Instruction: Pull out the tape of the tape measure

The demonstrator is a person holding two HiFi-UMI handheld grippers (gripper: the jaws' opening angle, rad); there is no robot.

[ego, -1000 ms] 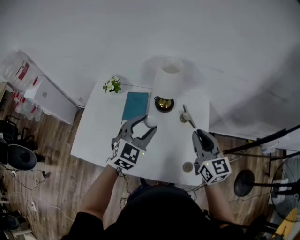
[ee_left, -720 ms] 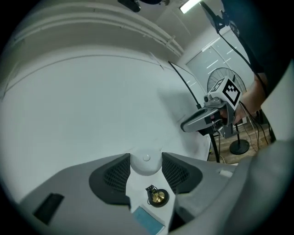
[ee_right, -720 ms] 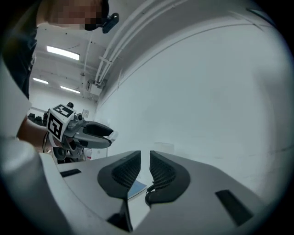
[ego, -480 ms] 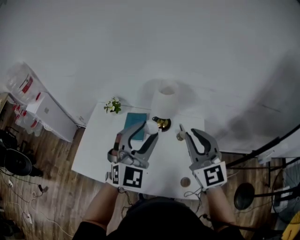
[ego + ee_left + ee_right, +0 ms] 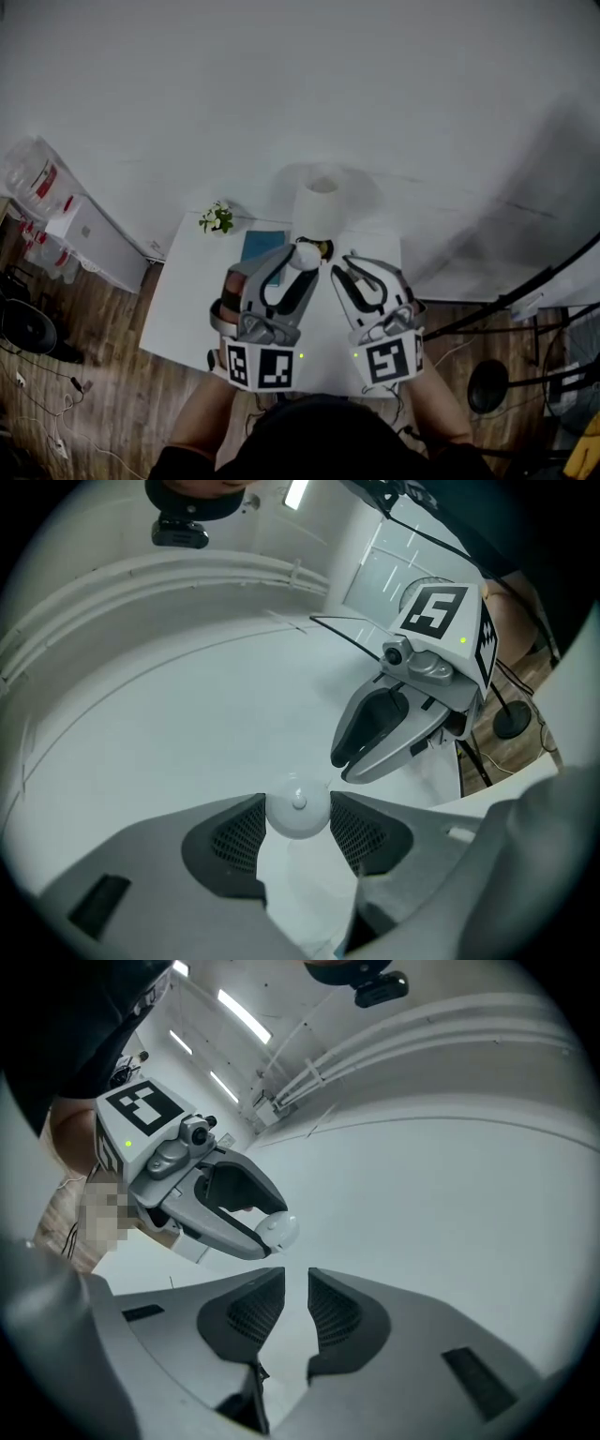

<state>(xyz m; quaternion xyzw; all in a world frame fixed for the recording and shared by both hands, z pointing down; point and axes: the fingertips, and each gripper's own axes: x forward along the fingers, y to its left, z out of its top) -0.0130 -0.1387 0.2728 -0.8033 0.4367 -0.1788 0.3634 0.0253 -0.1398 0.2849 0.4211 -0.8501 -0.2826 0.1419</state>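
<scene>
Clamping tape measure (image 5: 303,254) in left gripper (image 5: 298,829), with pads pressing on both sides; held up off tabletop (image 5: 187,300), just in front of lamp (image 5: 319,199), probably to steady case for pulling. Opening right gripper (image 5: 296,1302), narrow gap, nothing between; poised in front of lamp too, slightly to its right, likely for catching tape end. No tape out yet, no tab visible. Round, smooth, glossy white case, small centre boss. Dark cross-hatched pads on curved grey plastic. White cylindrical lamp shade, brass-toned base.
</scene>
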